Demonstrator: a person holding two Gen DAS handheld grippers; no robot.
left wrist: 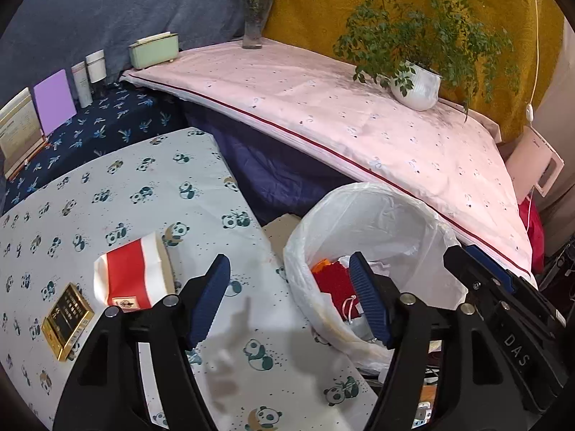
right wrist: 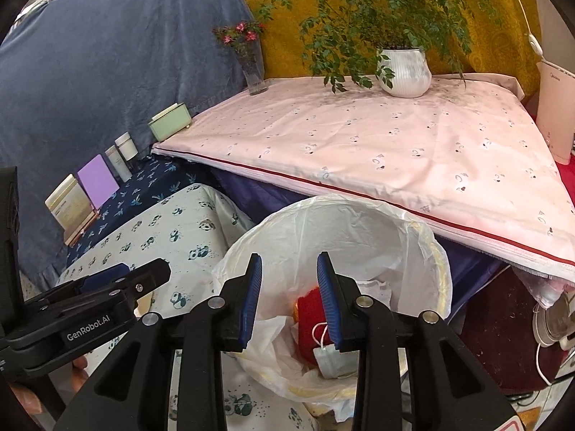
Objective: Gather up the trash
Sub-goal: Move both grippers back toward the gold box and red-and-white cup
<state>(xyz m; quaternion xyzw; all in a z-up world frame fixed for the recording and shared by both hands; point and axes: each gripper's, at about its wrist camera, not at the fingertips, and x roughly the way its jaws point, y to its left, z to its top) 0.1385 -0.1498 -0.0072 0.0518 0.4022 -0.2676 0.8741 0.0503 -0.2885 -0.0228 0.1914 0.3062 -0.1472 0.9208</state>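
A bin lined with a white plastic bag (left wrist: 377, 215) (right wrist: 334, 230) stands beside the panda-print table (left wrist: 143, 186). Inside lie a red item (right wrist: 309, 309), a face mask (right wrist: 332, 357) and crumpled paper. On the table lie a red-and-white paper cup (left wrist: 133, 273) on its side and a black-and-gold cigarette pack (left wrist: 66, 321). My left gripper (left wrist: 289, 298) is open and empty over the table edge by the bin. My right gripper (right wrist: 289, 296) is open and empty above the bin mouth; it also shows at the right of the left wrist view (left wrist: 478, 265).
A higher surface with a pink cloth (left wrist: 341, 115) holds a potted plant (left wrist: 417, 86), a flower vase (left wrist: 255, 25) and a green box (left wrist: 154, 50). Bottles (left wrist: 90, 75), a purple card (left wrist: 54, 100) and a framed card (left wrist: 18, 129) stand on a dark blue cloth at the left.
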